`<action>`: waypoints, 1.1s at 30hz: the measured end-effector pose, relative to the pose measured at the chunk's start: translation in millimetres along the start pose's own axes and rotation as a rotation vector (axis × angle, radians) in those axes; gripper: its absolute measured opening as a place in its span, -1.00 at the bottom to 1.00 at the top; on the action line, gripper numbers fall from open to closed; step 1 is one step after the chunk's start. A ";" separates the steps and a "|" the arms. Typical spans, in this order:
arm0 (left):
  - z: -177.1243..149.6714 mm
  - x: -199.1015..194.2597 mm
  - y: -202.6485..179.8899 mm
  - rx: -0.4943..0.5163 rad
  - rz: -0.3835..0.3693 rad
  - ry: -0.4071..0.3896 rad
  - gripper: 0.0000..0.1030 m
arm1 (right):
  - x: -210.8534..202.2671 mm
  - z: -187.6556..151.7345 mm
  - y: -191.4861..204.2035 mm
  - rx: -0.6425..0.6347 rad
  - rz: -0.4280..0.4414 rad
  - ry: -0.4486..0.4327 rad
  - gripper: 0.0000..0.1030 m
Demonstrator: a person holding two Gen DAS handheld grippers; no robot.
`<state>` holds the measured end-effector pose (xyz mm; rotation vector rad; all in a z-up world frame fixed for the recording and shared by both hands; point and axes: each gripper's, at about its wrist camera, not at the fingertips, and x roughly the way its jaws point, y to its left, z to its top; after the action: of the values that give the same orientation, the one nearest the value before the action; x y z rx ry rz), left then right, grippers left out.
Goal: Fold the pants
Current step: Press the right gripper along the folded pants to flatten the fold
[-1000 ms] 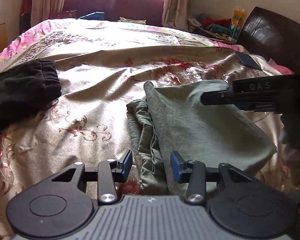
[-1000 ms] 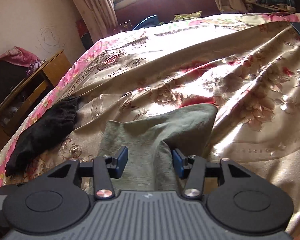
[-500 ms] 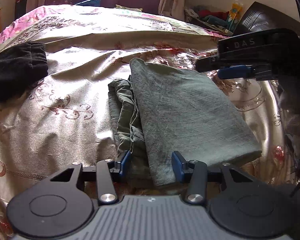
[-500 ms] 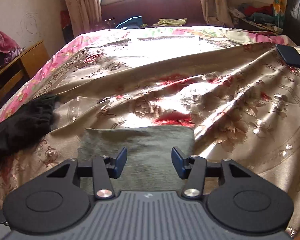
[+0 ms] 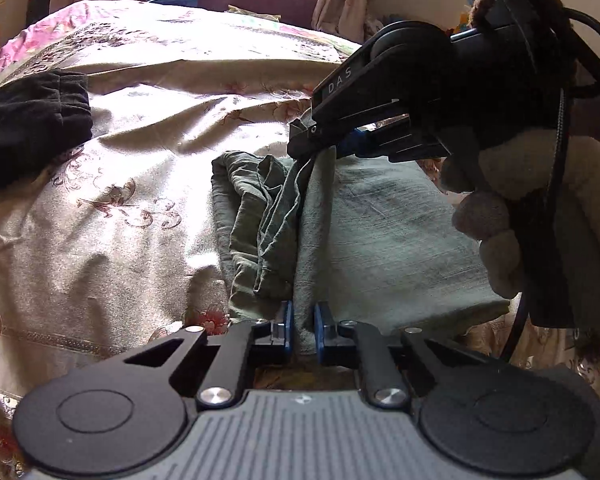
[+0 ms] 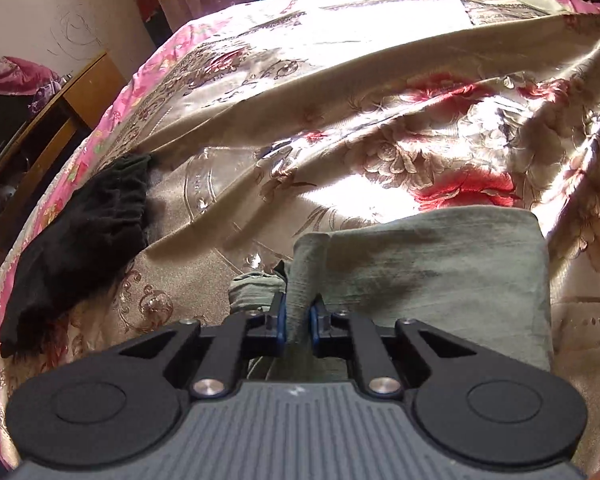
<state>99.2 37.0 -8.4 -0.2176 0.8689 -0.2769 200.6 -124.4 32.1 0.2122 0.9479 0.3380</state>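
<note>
Now clamped shut, left gripper [image 5: 301, 322] and right gripper [image 6: 298, 322], on pants [image 5: 380, 232] edge, open moments earlier; ready for folding over.

Black garment [image 5: 28, 120] on floral bedspread [image 5: 120, 200]

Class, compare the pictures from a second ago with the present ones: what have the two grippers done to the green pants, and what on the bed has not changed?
Both grippers were open a second ago. Now the left gripper has shut on the near end of the green pants fold, and the right gripper has shut on its far end, pinching up a ridge. The black garment and the floral bedspread stay as they were.
</note>
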 end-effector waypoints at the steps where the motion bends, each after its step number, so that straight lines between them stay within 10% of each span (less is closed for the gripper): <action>1: 0.2 -1.1 -1.5 0.006 0.003 -0.009 -0.50 | -2.6 1.2 3.4 -0.010 -0.001 -0.007 -0.77; 10: -2.8 -2.8 -5.3 0.042 -0.011 -0.024 -0.48 | 14.1 -6.3 -9.2 0.038 -0.013 0.025 -0.54; 15: -6.1 -11.1 -11.7 0.088 0.000 -0.064 -0.33 | -1.9 -10.2 -24.9 0.077 0.039 0.009 -0.78; 24: -6.2 4.1 -20.7 0.129 0.084 0.012 -0.26 | -2.2 -26.6 -22.7 0.045 0.063 0.037 -0.20; 29: -7.6 8.8 -27.2 0.151 0.114 0.018 -0.26 | -0.2 -27.7 -19.3 -0.006 0.018 0.018 -0.20; 33: -8.0 2.7 -27.4 0.147 0.083 -0.012 -0.33 | -2.2 -26.0 -35.9 0.073 0.039 0.008 -0.65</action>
<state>90.6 9.7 -7.2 -0.0469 0.8398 -0.2608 184.9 -157.7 7.4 0.2967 0.9654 0.3402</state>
